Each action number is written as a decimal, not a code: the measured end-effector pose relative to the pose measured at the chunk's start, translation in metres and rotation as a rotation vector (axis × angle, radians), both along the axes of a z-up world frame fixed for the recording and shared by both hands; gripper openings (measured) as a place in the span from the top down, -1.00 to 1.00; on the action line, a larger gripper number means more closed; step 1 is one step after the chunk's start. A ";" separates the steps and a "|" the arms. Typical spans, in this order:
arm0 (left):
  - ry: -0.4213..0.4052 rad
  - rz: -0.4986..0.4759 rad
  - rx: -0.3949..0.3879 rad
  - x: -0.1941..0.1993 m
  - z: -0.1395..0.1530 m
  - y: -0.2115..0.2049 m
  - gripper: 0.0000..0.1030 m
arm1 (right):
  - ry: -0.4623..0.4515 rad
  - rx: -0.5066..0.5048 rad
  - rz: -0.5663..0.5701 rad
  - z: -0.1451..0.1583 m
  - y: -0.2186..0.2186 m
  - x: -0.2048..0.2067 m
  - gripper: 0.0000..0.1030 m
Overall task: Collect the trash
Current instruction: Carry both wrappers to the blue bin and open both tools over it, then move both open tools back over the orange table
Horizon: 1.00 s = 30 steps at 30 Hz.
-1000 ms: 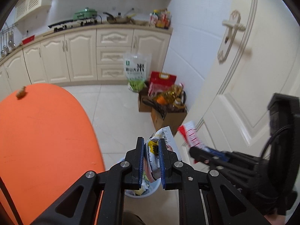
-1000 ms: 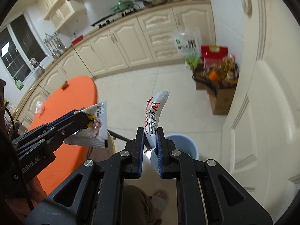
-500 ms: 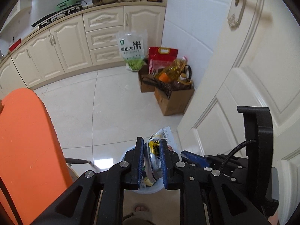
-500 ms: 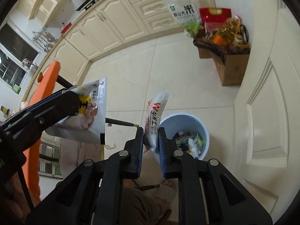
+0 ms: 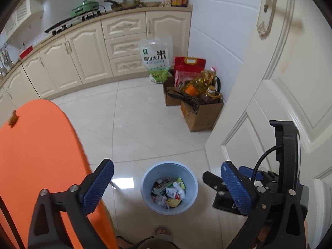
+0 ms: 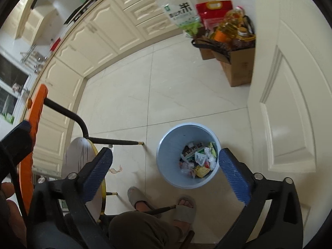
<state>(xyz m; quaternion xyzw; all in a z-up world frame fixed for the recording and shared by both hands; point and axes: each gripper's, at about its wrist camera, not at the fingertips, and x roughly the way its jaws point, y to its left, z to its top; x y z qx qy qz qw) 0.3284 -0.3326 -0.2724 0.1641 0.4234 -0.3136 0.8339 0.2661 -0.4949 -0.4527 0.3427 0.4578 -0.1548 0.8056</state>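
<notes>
tiled floor [image 5: 128, 124]: both hand-held grippers [image 5: 166, 183] [image 6: 165, 166] opening, empty; sandalled feet [image 6: 184, 207] only rightward.

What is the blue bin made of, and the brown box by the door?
The blue bin looks like smooth plastic: thin, even walls with a soft sheen. The brown box looks like matte cardboard, dull with folded edges.

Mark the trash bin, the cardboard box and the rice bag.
trash bin [image 5: 145, 183], left wrist view, inner wall at left
cardboard box [image 5: 200, 117], left wrist view, front face
rice bag [image 6: 180, 12], right wrist view, printed label
</notes>
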 end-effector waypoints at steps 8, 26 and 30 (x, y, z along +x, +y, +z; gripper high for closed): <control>-0.077 0.027 -0.075 -0.054 0.033 0.061 -0.98 | -0.061 -0.095 -0.036 0.061 0.016 -0.018 -1.00; -0.291 0.273 -0.267 -0.187 0.108 0.289 -0.98 | -0.331 -0.384 0.108 0.252 0.179 -0.019 -1.00; -0.327 0.352 -0.288 -0.216 0.112 0.333 -0.98 | -0.383 -0.427 0.169 0.278 0.232 -0.013 -1.00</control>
